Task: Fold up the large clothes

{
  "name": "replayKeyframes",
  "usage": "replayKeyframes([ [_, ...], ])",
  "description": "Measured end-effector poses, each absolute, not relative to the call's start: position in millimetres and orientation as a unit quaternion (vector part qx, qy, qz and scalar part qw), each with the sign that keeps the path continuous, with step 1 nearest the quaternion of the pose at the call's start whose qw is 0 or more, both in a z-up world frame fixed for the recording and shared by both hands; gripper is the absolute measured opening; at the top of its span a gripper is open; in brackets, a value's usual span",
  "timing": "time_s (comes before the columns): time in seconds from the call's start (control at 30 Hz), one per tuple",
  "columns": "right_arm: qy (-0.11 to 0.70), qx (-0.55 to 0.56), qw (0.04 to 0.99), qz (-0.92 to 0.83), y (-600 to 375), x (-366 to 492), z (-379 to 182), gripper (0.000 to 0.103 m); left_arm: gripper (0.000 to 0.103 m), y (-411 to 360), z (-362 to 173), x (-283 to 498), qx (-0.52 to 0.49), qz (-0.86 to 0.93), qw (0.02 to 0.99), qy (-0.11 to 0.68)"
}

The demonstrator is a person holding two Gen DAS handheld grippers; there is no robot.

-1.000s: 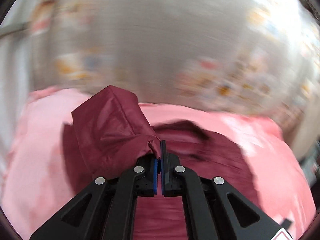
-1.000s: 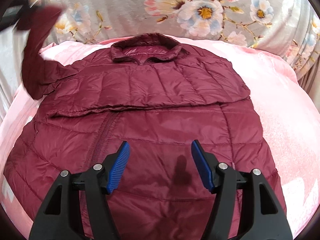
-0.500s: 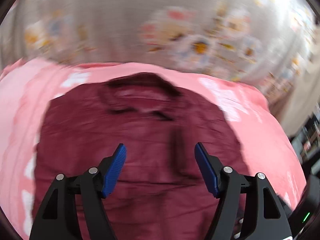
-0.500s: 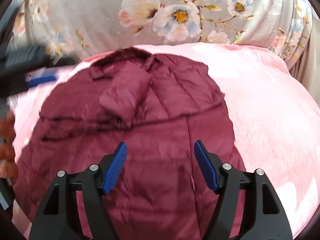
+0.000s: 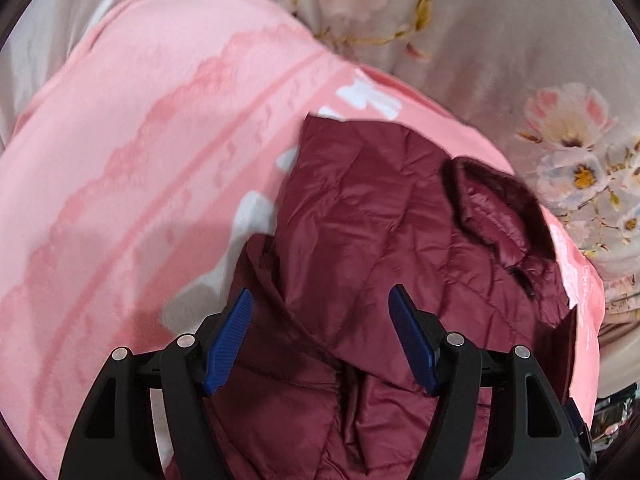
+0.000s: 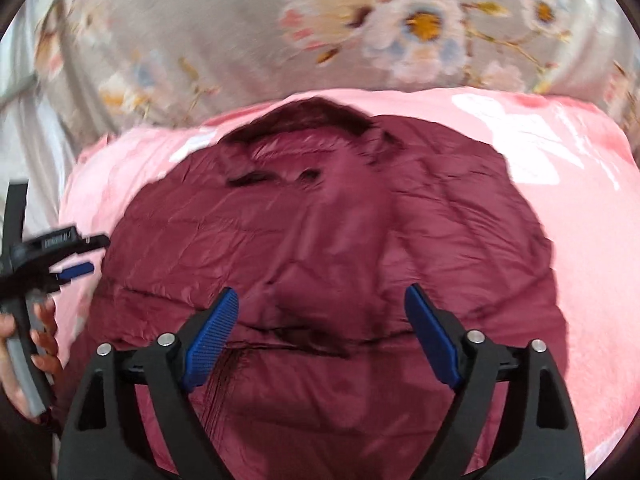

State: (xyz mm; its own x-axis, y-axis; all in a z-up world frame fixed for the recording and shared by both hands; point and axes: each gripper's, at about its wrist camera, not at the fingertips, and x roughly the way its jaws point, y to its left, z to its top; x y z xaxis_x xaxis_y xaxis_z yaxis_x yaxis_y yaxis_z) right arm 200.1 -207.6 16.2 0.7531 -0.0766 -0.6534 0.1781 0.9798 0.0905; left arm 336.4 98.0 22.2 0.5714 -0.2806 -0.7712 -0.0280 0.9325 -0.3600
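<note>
Item: maroon quilted puffer jacket (image 6: 320,264), lying flat on a pink blanket (image 6: 592,264).

Orientation: in the right wrist view the collar (image 6: 316,120) points away from the camera toward the floral fabric (image 6: 240,28), and the hem end runs toward the viewer beneath the gripper; the long axis runs near to far. In the left wrist view the jacket (image 5: 380,240) lies slanted, with its collar (image 5: 492,208) to the upper right.

Appearance: shiny, stitched in horizontal quilted bands and creased. A sleeve or side panel is folded across the chest, and its slanting edge shows in the left wrist view. The collar lining is lighter and glossy. The right wrist view is motion-blurred, so fine detail is lost.

Surroundings: the pink blanket has white and darker pink patterning; grey fabric with pale flowers stands behind it. Nothing lies on top of the jacket.

Grippers: left gripper (image 5: 320,336) hangs over the jacket's near left edge, jaws apart, blue pads clear of the cloth. It also shows at the left edge of the right wrist view (image 6: 60,260), held by a hand (image 6: 24,356). Right gripper (image 6: 320,332) is above the jacket's middle, jaws opening, nothing clamped between them.
</note>
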Motion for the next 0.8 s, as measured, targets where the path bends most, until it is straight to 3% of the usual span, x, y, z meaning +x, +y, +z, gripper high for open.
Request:
replayKeyframes([
  [0.13, 0.337, 0.037, 0.93, -0.14, -225, 208, 14, 0.082, 0.067, 97, 9, 341, -0.159, -0.065, 0.867, 0.468],
  [0.33, 0.323, 0.157, 0.916, -0.176, -304, 181, 20, 0.082, 0.067, 132, 12, 341, -0.212, -0.062, 0.859, 0.462],
  [0.6, 0.344, 0.221, 0.905, -0.12, -310, 200, 10, 0.082, 0.067, 120, 3, 357, -0.262, -0.1, 0.826, 0.49],
  [0.67, 0.359, 0.218, 0.9, -0.119, -308, 207, 1, 0.06, 0.062, 117, -1, 359, -0.259, -0.09, 0.826, 0.492],
  [0.7, 0.366, 0.221, 0.897, -0.115, -308, 208, -2, 0.044, 0.051, 117, -1, 359, -0.258, -0.085, 0.829, 0.49],
  [0.73, 0.369, 0.225, 0.895, -0.111, -309, 211, -2, 0.025, 0.03, 116, 1, 360, -0.252, -0.083, 0.832, 0.487],
  [0.8, 0.363, 0.224, 0.899, -0.102, -310, 211, 7, 0.009, 0.003, 115, 6, 363, -0.242, -0.087, 0.836, 0.486],
])
